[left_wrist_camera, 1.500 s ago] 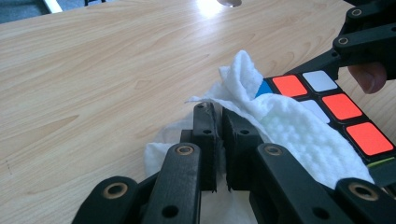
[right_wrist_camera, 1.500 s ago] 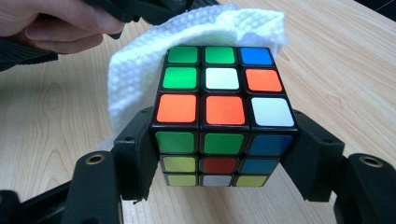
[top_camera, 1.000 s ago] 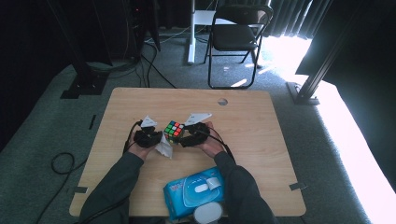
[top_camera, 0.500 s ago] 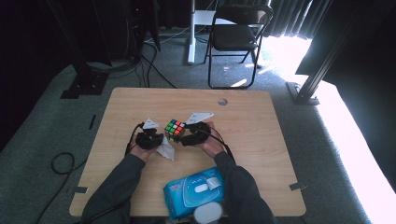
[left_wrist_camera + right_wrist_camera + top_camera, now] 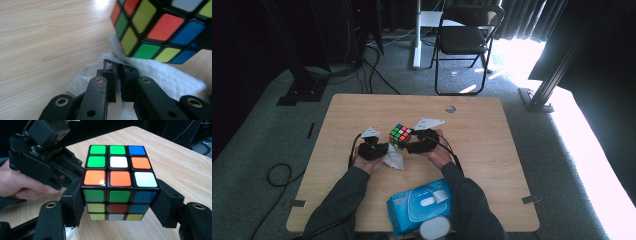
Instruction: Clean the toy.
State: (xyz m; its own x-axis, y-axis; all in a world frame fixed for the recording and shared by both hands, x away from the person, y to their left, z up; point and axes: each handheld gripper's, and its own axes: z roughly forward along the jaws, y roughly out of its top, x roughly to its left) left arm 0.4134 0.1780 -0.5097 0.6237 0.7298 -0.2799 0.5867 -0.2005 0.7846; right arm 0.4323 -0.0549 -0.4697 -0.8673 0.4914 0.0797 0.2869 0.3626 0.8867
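High view frames show little changed over the last second: the cube (image 5: 400,135) stays clamped in the right claw (image 5: 411,145), while the left claw (image 5: 385,151), closed on the tissue (image 5: 393,159), is pressed against its underside as if wiping.

- A lab or studio-like workroom, not a home
- Grey carpet floor (image 5: 257,135) with black cables (image 5: 279,175) trailing across it, left of the left claw (image 5: 377,150)
- Dark curtains (image 5: 522,17) and a folding chair (image 5: 464,40) beyond the right claw (image 5: 418,145)
- Black metal stand legs (image 5: 299,85) and a slanted frame post (image 5: 557,70) flank the plain wooden table (image 5: 492,150)
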